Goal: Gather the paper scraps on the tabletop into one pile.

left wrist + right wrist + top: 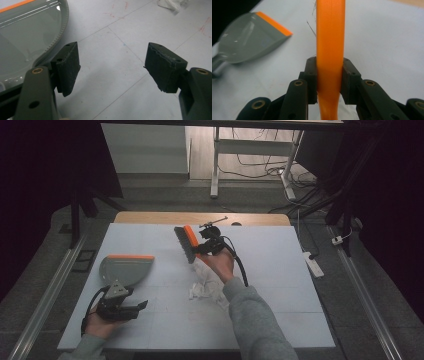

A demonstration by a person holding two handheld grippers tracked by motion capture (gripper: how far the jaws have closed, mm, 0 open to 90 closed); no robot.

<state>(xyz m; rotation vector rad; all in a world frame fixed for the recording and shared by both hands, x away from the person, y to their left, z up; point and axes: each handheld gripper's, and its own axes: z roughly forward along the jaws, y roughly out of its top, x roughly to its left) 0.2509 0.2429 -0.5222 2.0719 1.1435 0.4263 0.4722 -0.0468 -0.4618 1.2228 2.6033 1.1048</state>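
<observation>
We are clamping our right gripper [329, 80] tight on the orange plastic handle of the grey-bristled hand brush [188, 243], lifting it above the pale blue table mat [280, 265] beyond the crumpled white paper scraps [205, 287]. Our left gripper [112, 67] is resting with jaws wide apart on nothing, beside the grey plastic dustpan with an orange lip [125, 268].

An orange-backed hand brush with dark bristles [186, 242] is held tilted above the table; a grey plastic dustpan with an orange lip [125, 268] lies flat well apart.

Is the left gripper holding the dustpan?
No, the left gripper is open, its fingers empty, beside the dustpan.
</observation>
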